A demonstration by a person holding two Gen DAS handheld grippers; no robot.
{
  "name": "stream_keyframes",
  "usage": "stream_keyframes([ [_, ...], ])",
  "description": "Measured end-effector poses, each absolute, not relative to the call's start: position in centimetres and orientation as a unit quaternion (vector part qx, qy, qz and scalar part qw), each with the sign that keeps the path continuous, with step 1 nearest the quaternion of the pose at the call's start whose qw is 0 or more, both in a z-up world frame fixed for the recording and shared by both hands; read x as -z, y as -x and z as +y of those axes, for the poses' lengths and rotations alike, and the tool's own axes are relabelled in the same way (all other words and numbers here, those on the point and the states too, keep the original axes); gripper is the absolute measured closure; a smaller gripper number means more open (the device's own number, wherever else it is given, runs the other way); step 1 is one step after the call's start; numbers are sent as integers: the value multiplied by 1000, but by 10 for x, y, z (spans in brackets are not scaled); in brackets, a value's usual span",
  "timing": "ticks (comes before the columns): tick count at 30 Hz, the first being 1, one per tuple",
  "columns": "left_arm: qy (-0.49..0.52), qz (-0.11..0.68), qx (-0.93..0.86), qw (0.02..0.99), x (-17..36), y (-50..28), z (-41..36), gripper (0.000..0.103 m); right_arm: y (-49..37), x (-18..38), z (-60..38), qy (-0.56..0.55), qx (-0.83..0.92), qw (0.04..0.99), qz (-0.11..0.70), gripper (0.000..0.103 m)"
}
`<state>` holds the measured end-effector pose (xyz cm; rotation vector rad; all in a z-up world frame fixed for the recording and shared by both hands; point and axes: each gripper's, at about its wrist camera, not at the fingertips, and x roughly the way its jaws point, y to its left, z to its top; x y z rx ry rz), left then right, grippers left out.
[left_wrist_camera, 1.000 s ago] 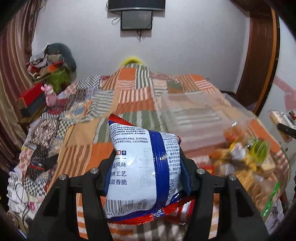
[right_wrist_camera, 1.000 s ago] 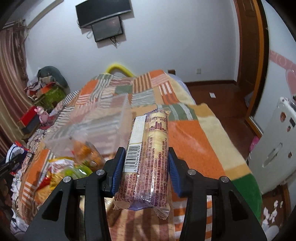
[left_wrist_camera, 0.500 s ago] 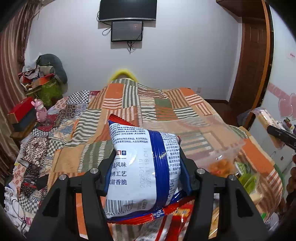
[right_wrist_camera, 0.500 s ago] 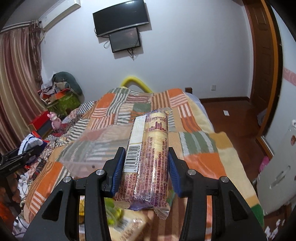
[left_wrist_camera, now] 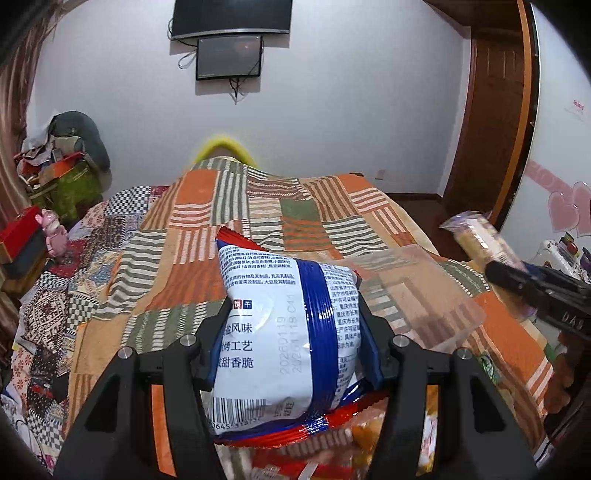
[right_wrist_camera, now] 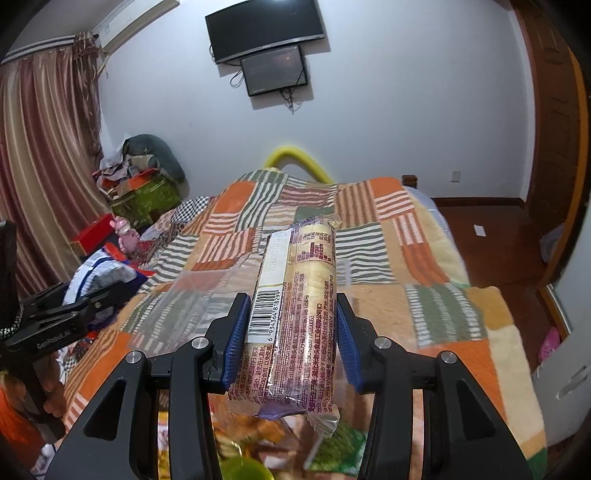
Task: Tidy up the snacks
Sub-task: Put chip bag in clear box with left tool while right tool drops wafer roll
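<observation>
The left gripper (left_wrist_camera: pixel 291 354) is clamping a puffy white-and-blue snack bag with red crimped edges (left_wrist_camera: pixel 284 332) between its 2 blue-padded fingers (left_wrist_camera: pixel 369 350), the bag standing upright above a striped orange, green and cream patchwork blanket (left_wrist_camera: pixel 236 229). The right gripper (right_wrist_camera: pixel 291 339) is squeezing a long cylindrical biscuit pack in clear printed wrap (right_wrist_camera: pixel 291 314) between its pads, barcode facing up. Ahead of both tools, a clear plastic storage box (left_wrist_camera: pixel 436 302) is sitting on the blanket. Below the right gripper's fingers, a heap of loose snack packets (right_wrist_camera: pixel 266 443) is lying, blurred. A wall-mounted black television (right_wrist_camera: pixel 264 29) is hanging far ahead.
</observation>
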<state>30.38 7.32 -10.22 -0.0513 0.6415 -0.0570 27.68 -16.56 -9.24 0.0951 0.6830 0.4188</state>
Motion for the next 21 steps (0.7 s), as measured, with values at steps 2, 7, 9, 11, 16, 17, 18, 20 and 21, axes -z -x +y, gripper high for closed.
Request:
stream_keyframes([
  [2,23,321,31,946,106,-312,70,46,-284,96,-159,-40,-209,917,338,62],
  [7,23,348,39,936,121,-337,64,46,-300,107,-147,-20,-218,906,362,62],
  [9,24,364,42,930,129,-347,62,46,-305,111,-143,-10,-220,902,371,62],
  [11,23,378,50,924,137,-355,60,46,-311,115,-140,1,-222,897,381,62],
  [16,13,398,59,915,151,-369,50,46,-321,127,-133,22,-229,883,410,62],
  [17,11,401,60,914,154,-371,49,46,-323,128,-132,26,-231,880,414,62],
  [18,9,404,61,913,156,-374,47,46,-325,129,-130,30,-231,878,417,61],
  [20,9,412,62,909,161,-378,46,46,-329,133,-126,38,-232,874,426,61],
  [21,10,415,63,908,162,-379,46,46,-330,135,-126,39,-232,872,429,61],
])
